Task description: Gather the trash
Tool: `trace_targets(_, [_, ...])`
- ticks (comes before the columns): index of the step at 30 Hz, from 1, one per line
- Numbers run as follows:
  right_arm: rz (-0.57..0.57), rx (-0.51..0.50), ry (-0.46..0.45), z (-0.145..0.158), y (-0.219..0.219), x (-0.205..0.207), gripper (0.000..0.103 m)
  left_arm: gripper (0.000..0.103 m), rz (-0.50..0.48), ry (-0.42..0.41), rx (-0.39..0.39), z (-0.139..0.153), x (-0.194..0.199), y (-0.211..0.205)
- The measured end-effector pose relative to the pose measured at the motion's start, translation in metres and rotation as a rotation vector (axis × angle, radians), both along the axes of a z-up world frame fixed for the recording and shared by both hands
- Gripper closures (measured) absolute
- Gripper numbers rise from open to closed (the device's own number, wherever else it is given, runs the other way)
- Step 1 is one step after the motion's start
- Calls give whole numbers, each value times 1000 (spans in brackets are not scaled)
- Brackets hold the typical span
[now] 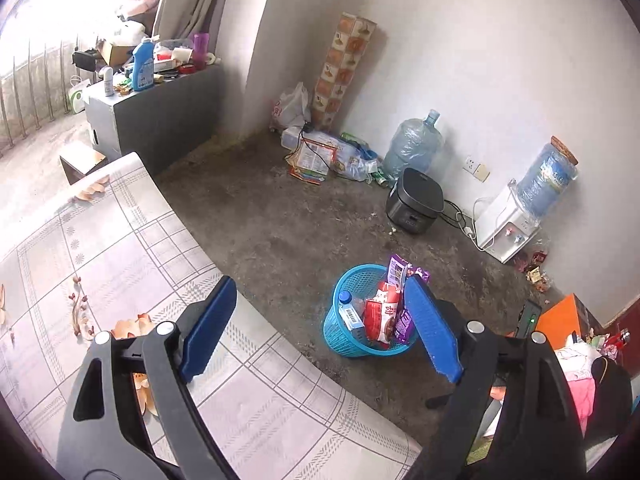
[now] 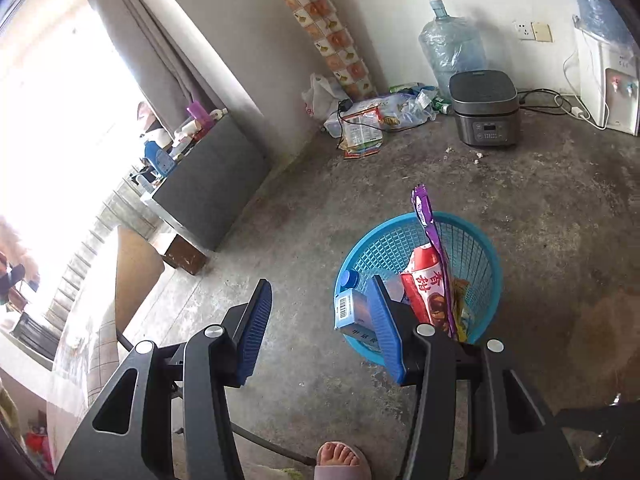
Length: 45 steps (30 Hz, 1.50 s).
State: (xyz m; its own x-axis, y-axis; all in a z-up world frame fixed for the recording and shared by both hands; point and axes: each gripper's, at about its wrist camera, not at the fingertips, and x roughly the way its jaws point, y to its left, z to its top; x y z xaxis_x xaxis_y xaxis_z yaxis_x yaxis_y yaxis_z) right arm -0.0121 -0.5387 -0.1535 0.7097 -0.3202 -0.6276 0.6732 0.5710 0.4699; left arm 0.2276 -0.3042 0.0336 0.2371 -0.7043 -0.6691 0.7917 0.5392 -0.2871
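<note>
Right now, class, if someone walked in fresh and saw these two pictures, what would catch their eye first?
The bright blue mesh wastebasket on the bare concrete floor, stuffed with a red snack bag, a tall purple wrapper and a capped bottle. Behind it, a dark rice cooker sits by the white wall, beside a heap of plastic litter in the corner.

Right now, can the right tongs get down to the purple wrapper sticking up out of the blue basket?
Probably yes. The right tongs are open and empty above the blue basket, and the purple wrapper pokes above the rim with nothing covering it.
</note>
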Motion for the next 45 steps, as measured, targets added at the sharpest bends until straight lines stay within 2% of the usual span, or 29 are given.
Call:
trace_targets(4, [22, -74, -3, 33, 34, -10, 49, 20, 54, -33, -38, 17, -14, 41])
trace_targets(8, [98, -171, -10, 72, 68, -3, 43, 15, 130, -58, -69, 34, -31, 83])
trace_targets(10, [140, -229, -14, 92, 87, 3, 36, 10, 192, -78, -66, 40, -39, 105])
trace_targets(14, [208, -322, -36, 125, 129, 12, 16, 9, 308, -116, -50, 46, -59, 141])
trace_targets(17, [241, -370, -41, 140, 158, 18, 9, 9, 404, -143, 16, 40, -74, 158])
trace_targets(26, [350, -428, -29, 163, 219, 30, 8, 9, 497, -106, 136, -2, -112, 197])
trace_targets(32, [378, -434, -10, 164, 235, 32, 8, 9, 514, 11, 167, -29, -118, 218])
trace_targets(37, [394, -446, 10, 167, 246, 34, 8, 9, 561, 22, 205, -32, -115, 230])
trace_targets(45, [414, -483, 44, 173, 259, 34, 8, 9, 633, 2, 190, -31, -113, 233])
